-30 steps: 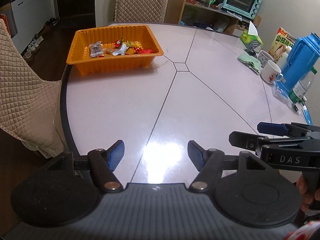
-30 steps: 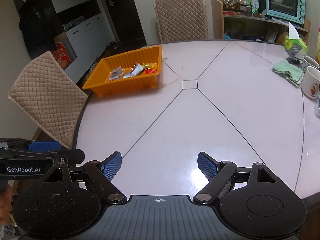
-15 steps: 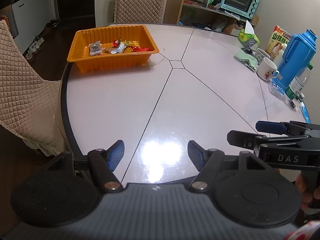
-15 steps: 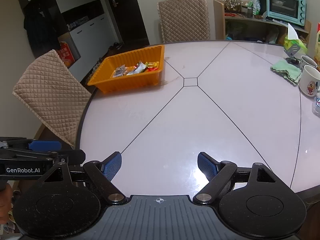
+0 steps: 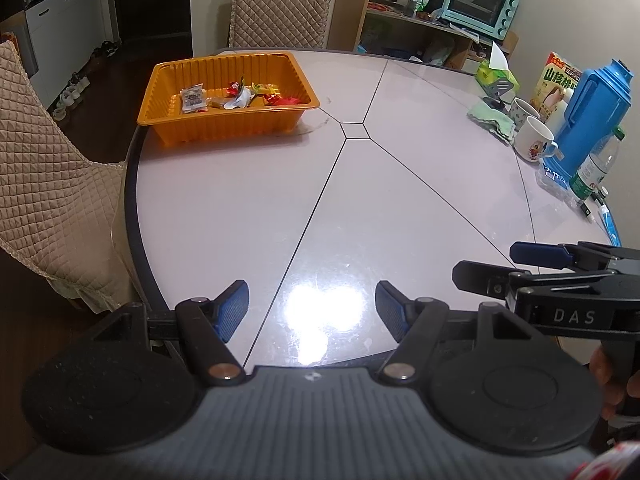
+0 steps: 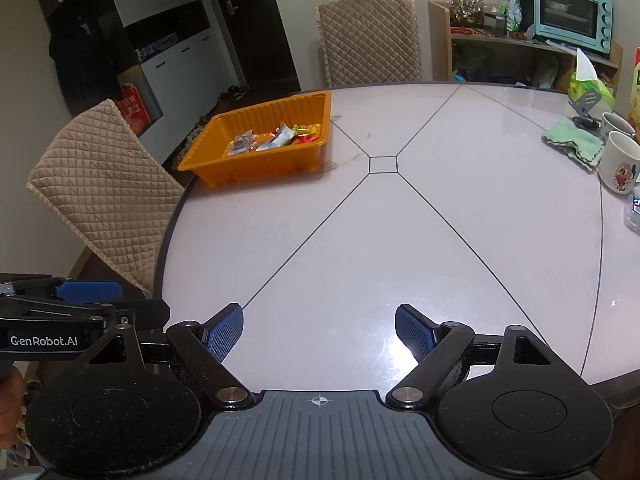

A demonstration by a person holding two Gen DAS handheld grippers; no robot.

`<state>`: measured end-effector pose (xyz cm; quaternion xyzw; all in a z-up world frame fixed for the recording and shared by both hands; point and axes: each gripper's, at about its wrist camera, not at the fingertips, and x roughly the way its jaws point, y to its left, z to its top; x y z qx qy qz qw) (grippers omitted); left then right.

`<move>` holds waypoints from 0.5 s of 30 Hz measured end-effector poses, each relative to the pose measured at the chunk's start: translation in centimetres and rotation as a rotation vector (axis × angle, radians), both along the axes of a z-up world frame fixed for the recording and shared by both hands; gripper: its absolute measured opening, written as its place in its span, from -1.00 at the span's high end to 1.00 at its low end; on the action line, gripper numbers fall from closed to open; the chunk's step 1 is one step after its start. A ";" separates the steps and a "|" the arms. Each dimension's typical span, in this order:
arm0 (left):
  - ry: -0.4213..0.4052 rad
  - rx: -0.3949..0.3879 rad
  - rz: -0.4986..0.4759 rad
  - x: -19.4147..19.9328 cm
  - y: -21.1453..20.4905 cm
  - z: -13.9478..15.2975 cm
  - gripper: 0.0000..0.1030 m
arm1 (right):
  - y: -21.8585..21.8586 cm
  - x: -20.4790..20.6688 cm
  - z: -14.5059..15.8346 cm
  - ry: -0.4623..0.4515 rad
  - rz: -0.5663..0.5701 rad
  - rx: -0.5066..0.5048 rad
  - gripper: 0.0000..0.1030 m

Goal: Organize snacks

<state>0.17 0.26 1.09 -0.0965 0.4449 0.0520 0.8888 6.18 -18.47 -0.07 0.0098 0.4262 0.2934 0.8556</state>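
Observation:
An orange plastic tray stands at the far left of the round table and also shows in the right wrist view. Several wrapped snacks lie inside it. My left gripper is open and empty above the table's near edge, far from the tray. My right gripper is open and empty, also over the near edge. The right gripper shows from the side in the left wrist view; the left gripper shows in the right wrist view.
Two mugs, a green cloth, a blue jug, a bottle, a tissue box and a carton stand along the table's right side. Quilted chairs stand at the left and far side. A shelf with a toaster oven stands behind.
Both grippers have drawn back toward the near table edge, so the tray looks smaller and farther. Both stay open and empty.

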 end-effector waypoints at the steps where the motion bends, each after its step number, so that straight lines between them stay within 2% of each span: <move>1: -0.001 -0.001 0.001 0.0 0.1 0.0 -0.31 | 0.1 -0.1 0.0 0.000 0.001 0.000 -0.61; 15: -0.001 -0.002 0.007 -0.2 0.3 0.1 -0.31 | 0.2 -0.1 0.0 0.003 0.001 0.000 -0.61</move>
